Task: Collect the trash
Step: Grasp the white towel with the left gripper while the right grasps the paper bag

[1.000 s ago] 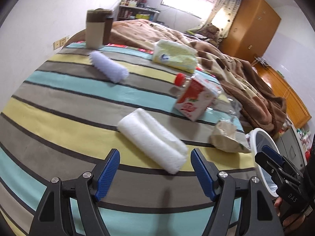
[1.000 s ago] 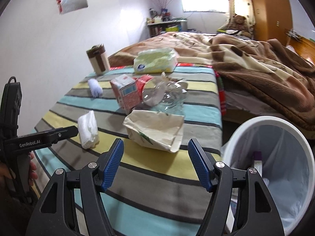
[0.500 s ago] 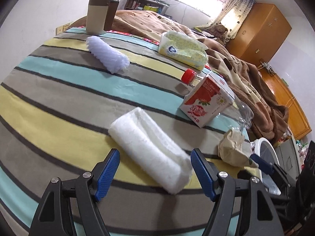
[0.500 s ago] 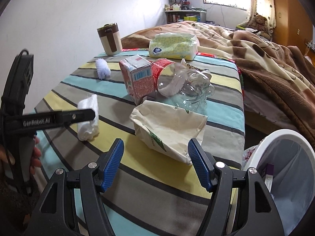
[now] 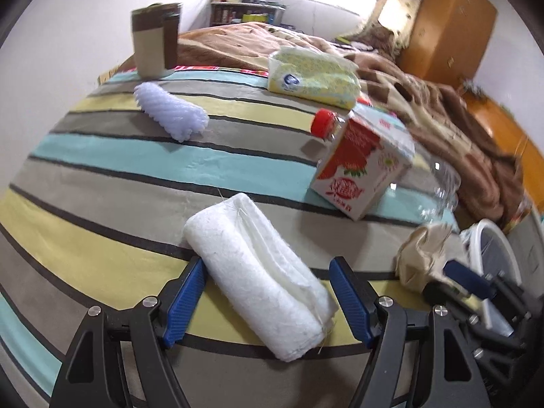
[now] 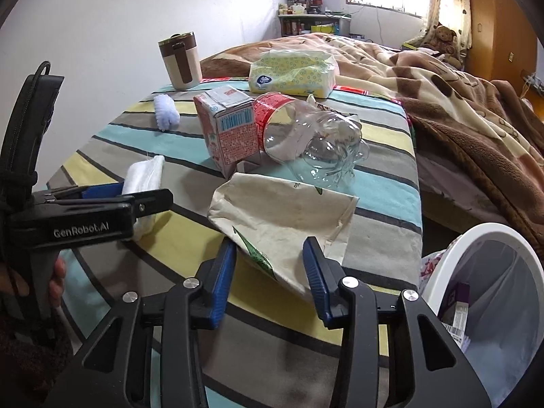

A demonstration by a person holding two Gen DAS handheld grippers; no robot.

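Closing just now, the right hand-held gripper pinches the paper bag, binnable next; left hand-held gripper straddles the white towel roll, jaws apart.

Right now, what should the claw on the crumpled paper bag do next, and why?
Probably finish pinching, then lift. The right claw has just been closing around the crumpled beige paper bag, its blue pads at both sides, and the white bin stands open just to its right.
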